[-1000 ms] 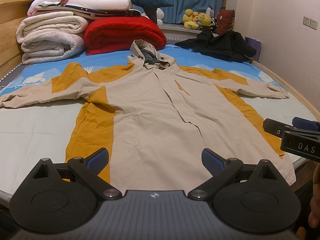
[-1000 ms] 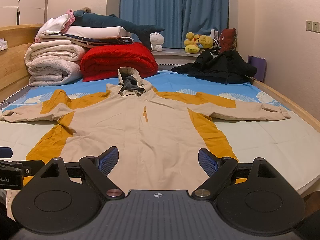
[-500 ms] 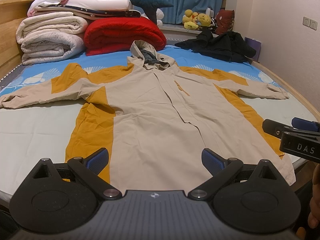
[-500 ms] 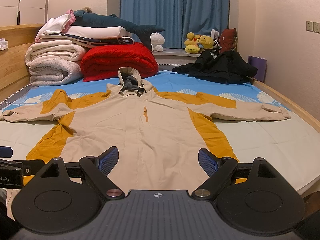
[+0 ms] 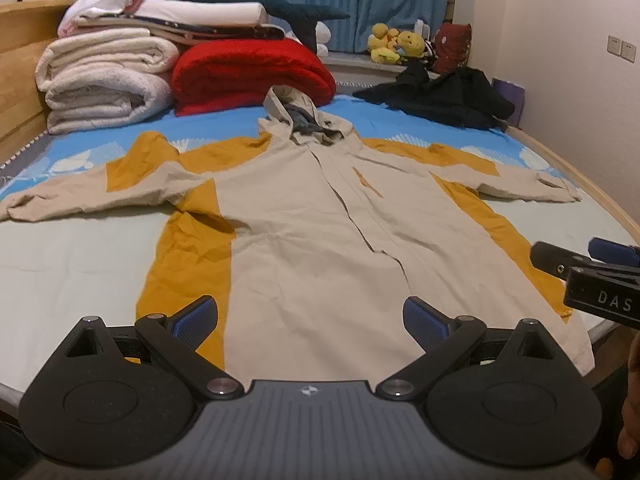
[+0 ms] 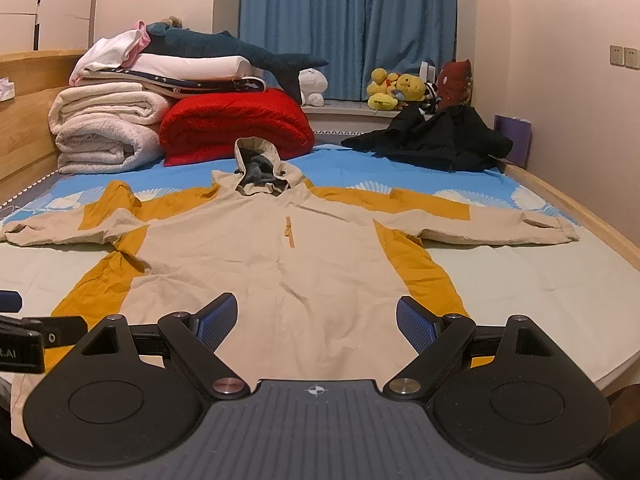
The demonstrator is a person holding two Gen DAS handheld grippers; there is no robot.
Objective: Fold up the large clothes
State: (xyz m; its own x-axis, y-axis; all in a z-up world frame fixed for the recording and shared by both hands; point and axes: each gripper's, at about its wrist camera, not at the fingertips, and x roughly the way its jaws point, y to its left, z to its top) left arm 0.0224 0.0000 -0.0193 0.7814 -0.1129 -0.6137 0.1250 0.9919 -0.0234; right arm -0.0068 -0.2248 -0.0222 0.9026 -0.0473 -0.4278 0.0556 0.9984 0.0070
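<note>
Both grippers' jaws still spread, jacket (image 5: 320,240) unmoved, flat

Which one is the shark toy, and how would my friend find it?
Look at the bed's far left corner, where folded blankets are piled against the wooden headboard. The shark lies on top of that pile. It is dark blue and long, with its tail pointing toward the curtain.

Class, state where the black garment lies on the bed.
In both views the black garment lies heaped at the bed's far right corner, right of the red blanket, beyond the jacket's sleeve.
</note>
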